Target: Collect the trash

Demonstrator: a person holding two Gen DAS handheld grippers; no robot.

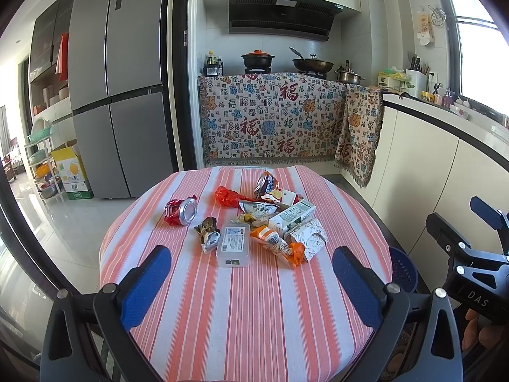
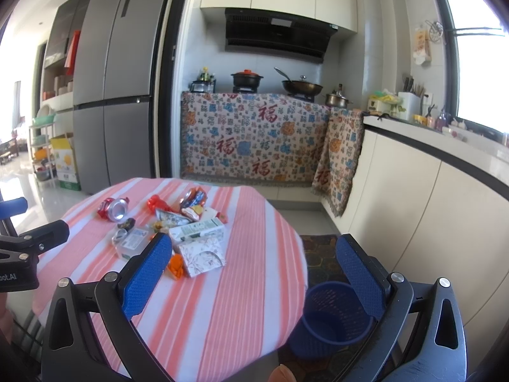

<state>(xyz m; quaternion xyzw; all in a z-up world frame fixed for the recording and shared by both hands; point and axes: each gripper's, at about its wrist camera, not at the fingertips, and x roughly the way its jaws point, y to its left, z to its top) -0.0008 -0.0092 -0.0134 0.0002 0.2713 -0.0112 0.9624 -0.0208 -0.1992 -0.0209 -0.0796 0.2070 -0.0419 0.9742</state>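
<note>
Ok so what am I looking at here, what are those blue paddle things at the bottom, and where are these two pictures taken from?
There is no robot here. A person holds a hand-held clamp in each hand, and a wide-angle camera on each one looks forward along its two blue padded fingers. One picture is from the left tool, the other from the right tool. Both are open and hold nothing.

Ahead stands a round table under a pink and white striped cloth. On it lies a heap of trash: a crushed red drink can, a clear plastic box with a white label, a green and white carton, a flower-printed paper box and several crumpled snack wrappers.

On the floor by the table stands a blue mesh wastebasket, probably meant for the trash.
</note>
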